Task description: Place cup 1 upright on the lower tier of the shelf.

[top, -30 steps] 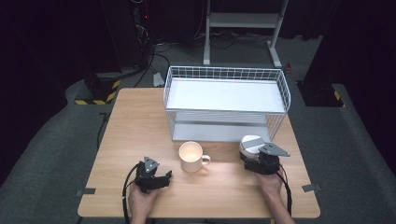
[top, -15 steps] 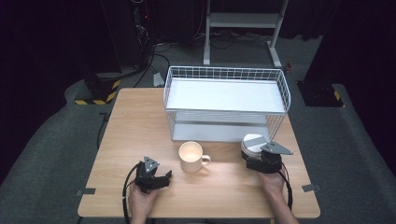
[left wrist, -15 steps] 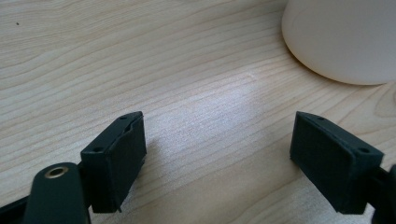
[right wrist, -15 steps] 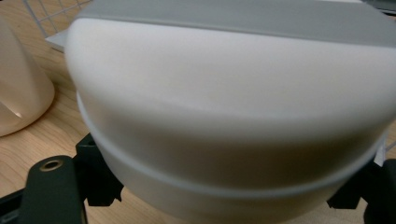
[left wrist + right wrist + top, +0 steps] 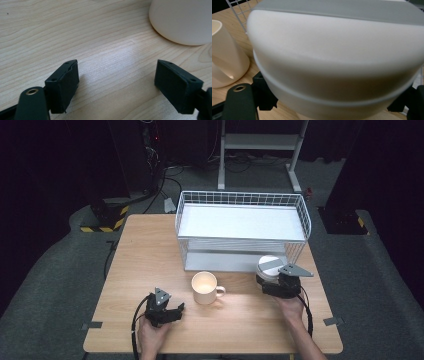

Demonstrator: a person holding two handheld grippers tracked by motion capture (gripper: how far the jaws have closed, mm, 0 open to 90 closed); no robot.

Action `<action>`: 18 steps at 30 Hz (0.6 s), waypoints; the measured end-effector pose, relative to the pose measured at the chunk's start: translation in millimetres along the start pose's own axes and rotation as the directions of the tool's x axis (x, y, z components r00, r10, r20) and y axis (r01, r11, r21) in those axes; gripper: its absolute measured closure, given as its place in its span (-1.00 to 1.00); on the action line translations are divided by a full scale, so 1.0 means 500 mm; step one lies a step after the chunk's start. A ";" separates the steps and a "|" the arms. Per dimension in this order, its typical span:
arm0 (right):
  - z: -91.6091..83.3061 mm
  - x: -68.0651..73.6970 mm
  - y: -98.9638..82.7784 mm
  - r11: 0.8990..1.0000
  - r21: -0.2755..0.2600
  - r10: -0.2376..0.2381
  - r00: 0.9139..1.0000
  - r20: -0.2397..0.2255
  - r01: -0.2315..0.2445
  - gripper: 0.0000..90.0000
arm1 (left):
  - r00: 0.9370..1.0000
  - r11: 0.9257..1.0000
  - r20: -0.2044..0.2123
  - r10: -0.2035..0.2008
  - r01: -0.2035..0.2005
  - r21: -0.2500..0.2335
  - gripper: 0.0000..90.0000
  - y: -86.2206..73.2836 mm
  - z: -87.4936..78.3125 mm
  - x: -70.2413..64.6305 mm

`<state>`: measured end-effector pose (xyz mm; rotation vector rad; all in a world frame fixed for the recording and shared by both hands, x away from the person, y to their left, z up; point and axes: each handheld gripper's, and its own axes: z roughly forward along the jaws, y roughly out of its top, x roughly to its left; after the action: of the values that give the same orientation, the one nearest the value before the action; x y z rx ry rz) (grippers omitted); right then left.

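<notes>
So the white lidded container (image 5: 270,268) is clamped between the jaws of the right gripper (image 5: 276,283), gripped around its round body, probably so the grey lid stays level. It's held just in front of the wire rack (image 5: 242,227), right by the lower shelf opening, which looks like where it's meant to be slid in. The cream mug (image 5: 205,288) is left standing on the table (image 5: 135,265) between the two grippers. The left gripper (image 5: 170,312) is parked low near the mug, jaws half open and just eased in a touch, nothing between them.
</notes>
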<state>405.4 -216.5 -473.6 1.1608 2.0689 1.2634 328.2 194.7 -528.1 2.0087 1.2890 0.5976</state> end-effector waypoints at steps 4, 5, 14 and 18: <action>0.010 0.001 0.009 1.000 0.006 0.003 1.000 -0.003 -0.003 -0.60 | 1.000 1.000 0.003 -0.003 0.003 -0.001 -0.54 0.000 0.000 0.000; 0.013 0.000 0.011 1.000 0.005 -0.001 1.000 -0.004 0.001 -0.60 | 1.000 1.000 0.002 -0.003 0.003 -0.001 -0.54 0.000 0.000 0.000; 0.046 -0.012 0.023 1.000 0.016 0.021 0.999 0.029 -0.022 -0.60 | 1.000 1.000 0.006 -0.006 0.006 0.000 -0.54 0.000 0.001 0.001; 0.058 -0.017 0.027 1.000 0.010 0.028 0.998 0.052 -0.028 -0.60 | 1.000 1.000 0.006 -0.008 0.008 0.001 -0.56 0.001 0.002 0.001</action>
<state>436.7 -206.3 -476.2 1.2184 2.0314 1.2234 329.1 194.6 -528.4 2.0044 1.2929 0.5864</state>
